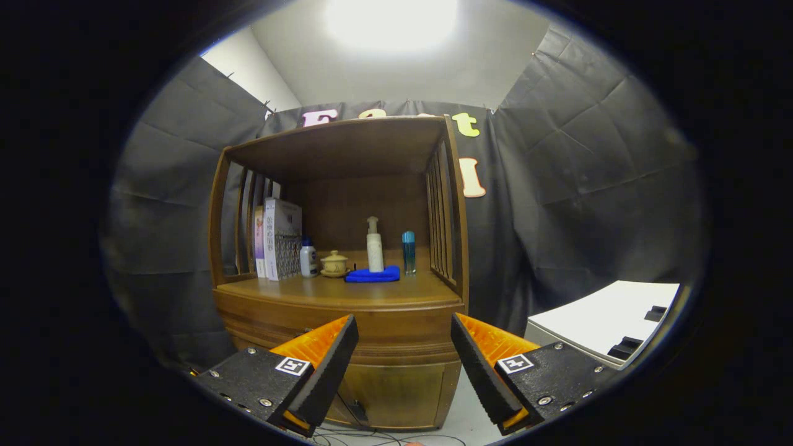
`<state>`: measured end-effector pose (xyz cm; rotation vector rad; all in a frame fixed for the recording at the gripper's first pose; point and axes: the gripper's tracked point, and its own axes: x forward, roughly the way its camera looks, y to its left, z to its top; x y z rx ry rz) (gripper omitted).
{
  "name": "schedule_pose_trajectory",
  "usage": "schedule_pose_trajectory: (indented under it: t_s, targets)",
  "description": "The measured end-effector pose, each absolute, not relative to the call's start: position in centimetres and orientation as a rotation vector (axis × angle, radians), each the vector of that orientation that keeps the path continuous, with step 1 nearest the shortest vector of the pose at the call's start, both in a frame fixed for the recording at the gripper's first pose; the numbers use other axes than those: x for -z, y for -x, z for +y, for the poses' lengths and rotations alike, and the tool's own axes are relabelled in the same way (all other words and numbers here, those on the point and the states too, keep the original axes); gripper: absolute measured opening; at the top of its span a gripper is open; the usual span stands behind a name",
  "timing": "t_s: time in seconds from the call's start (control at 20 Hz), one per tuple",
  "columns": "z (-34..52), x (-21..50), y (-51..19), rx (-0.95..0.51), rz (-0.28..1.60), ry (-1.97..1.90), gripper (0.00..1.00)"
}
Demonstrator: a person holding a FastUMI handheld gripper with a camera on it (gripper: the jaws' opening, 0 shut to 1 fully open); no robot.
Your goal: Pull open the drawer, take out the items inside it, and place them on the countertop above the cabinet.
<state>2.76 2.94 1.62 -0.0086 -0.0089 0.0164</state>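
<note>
The tongs [404,347] stand wide apart with nothing between them, their two fingers [325,365] rising at about 5 and 7 o'clock of the scene and framing the lower front of the brown wooden cabinet [396,384] just ahead. Between the fingertips runs the closed drawer front [403,331], a moulded band of the same wood directly under the cabinet's tabletop [347,290]; what lies inside it cannot be seen. Under the drawer sits a plain cabinet door, and dark cables trail on the pale floor [461,415] at its foot.

On the tabletop, beneath the slatted wooden hutch [347,145], the things stand in a row. At about 12 o'clock from the tongs a folded blue cloth [373,275] lies flat, with a white pump bottle [374,246] upright at its back edge and a slim teal cylinder bottle [408,253] just beside it at 3 o'clock. Toward 9 o'clock from the cloth come a small cream lidded pot on a saucer [334,264], a small white bottle with a blue cap [308,257], and upright boxed books [279,238] against the slatted side.

Off at 3 o'clock from the cabinet, well apart, a white-topped table [604,319] carries dark blocks near its edge. Black cloth hangs behind everything
</note>
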Motion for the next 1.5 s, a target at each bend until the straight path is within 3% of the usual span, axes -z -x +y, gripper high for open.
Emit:
schedule_pose_trajectory:
  t_s: [0.65, 1.5]
  targets:
    - [12.3, -2.9, -8.3, -0.099, -0.045, -0.026, 0.94]
    - [18.6, 8.6, -14.3, -0.155, 0.110, 0.010, 0.94]
